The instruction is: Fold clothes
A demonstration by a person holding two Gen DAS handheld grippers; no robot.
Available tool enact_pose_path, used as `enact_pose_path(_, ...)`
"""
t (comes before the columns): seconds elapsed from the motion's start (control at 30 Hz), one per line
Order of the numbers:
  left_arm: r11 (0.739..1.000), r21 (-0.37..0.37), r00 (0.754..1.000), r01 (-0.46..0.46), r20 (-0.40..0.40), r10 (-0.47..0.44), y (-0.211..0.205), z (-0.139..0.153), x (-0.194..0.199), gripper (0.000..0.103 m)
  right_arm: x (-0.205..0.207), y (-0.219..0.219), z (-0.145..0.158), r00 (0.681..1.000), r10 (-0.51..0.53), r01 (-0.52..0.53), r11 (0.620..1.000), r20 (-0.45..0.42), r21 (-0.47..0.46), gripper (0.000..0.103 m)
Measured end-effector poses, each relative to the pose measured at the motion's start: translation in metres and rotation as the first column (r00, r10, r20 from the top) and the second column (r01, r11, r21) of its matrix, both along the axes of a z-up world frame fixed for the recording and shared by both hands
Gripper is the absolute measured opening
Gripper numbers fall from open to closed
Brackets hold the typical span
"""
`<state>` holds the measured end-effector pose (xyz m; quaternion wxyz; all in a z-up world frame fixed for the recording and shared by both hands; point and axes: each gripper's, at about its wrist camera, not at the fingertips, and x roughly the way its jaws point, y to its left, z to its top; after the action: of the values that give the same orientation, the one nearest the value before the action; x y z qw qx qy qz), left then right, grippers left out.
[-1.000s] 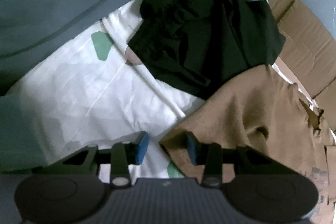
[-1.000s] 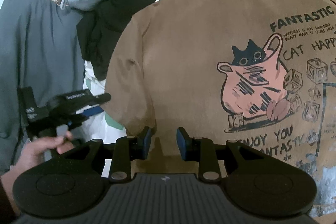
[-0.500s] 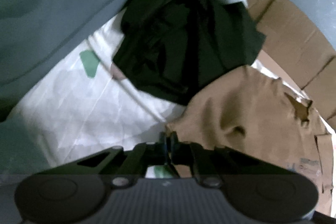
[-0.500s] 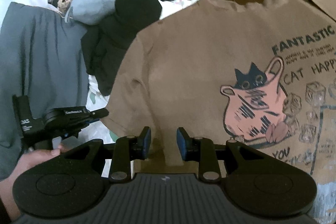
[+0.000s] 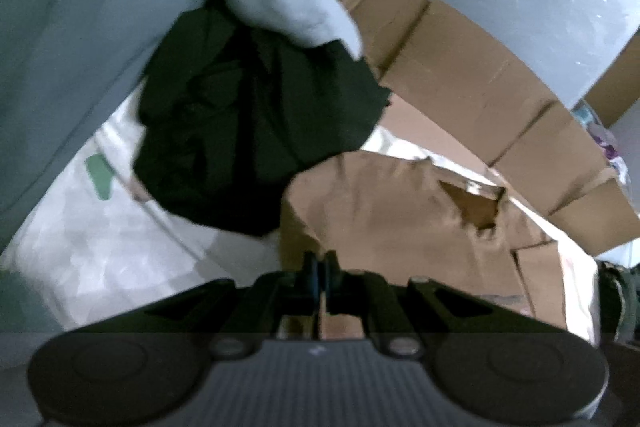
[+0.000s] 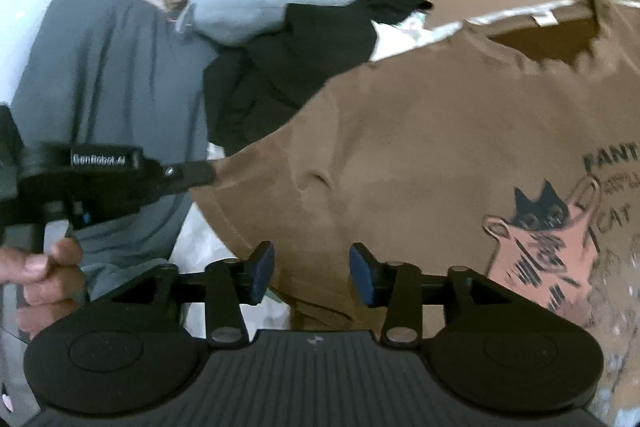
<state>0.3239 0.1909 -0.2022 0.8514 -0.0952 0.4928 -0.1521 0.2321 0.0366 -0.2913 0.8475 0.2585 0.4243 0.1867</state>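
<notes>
While your left gripper (image 5: 319,269) has its pads pinched tight on the sleeve edge of the brown T-shirt (image 6: 420,155), the fold is only just getting going. In the right wrist view you can see that sleeve drawn out to a point at those fingertips, clear of the white sheet (image 5: 100,227) below. Your right gripper (image 6: 312,273) has just been opening; its blue pads stand apart over the near left part of the shirt, with nothing pressed between them.

The shirt lies print side up, spread mostly flat. Its collar (image 6: 544,43) points far, its hem runs off the near right, so the long axis goes near to far. No fold is laid yet: both sleeves and the body are left, by my reckoning. Beyond the sleeve, far left, the black garment (image 5: 248,115) and grey clothes (image 6: 100,87) wait unfolded.
</notes>
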Motion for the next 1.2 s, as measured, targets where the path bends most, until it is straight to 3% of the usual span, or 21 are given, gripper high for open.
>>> enact_pose_path(0.17,0.999,-0.028,0.999,0.045,-0.009,-0.045,-0.021,0.007,0.001,0.003,0.004,0.010,0.016,0.996,0.003,-0.003,1.000,0.092,-0.004,0.066)
enact_pose_path(0.27,0.996,-0.047,0.997,0.071,-0.015,-0.072,-0.035,0.009,0.001,0.003,0.009,0.012,0.022,0.993,-0.005,0.005,1.000,0.119,0.006,0.066)
enact_pose_path(0.53,0.987,-0.087,0.990,0.136,-0.024,-0.138,-0.066,0.009,0.003,0.003,0.025,0.016,0.024,0.984,-0.004,0.018,0.997,0.177,-0.076,0.065)
enact_pose_path(0.6,0.983,-0.098,0.987,0.152,-0.027,-0.156,-0.073,0.008,0.003,0.003,0.031,0.014,0.021,0.985,-0.001,0.014,0.997,0.172,-0.075,0.050)
enact_pose_path(0.67,0.979,-0.111,0.984,0.169,-0.032,-0.174,-0.078,0.006,0.005,0.004,0.039,0.012,0.018,0.987,0.005,0.008,0.997,0.159,-0.080,0.011)
enact_pose_path(0.7,0.978,-0.114,0.983,0.176,-0.034,-0.181,-0.080,0.005,0.007,0.005,0.042,0.009,0.016,0.988,0.004,0.008,0.997,0.156,-0.074,0.005)
enact_pose_path(0.83,0.977,-0.121,0.984,0.174,-0.015,-0.177,-0.079,0.007,0.017,0.012,0.045,-0.004,0.008,0.989,-0.044,0.052,0.997,0.141,-0.054,0.003)
enact_pose_path(0.9,0.979,-0.109,0.985,0.173,-0.006,-0.174,-0.078,0.008,0.026,0.020,0.046,-0.009,0.003,0.989,-0.059,0.067,0.996,0.132,-0.057,0.003)
enact_pose_path(1.0,0.986,-0.057,0.987,0.159,0.012,-0.159,-0.076,0.007,0.041,0.036,0.047,-0.018,-0.005,0.989,-0.094,0.100,0.994,0.110,-0.049,0.003)
enact_pose_path(1.1,0.989,-0.012,0.989,0.146,0.019,-0.145,-0.073,0.001,0.063,0.039,0.047,-0.025,-0.014,0.988,-0.124,0.129,0.991,0.091,-0.042,0.003)
enact_pose_path(1.2,0.989,0.056,0.990,0.140,0.011,-0.141,-0.074,-0.009,0.086,0.048,0.047,-0.029,-0.021,0.987,-0.141,0.145,0.989,0.080,-0.038,0.003)
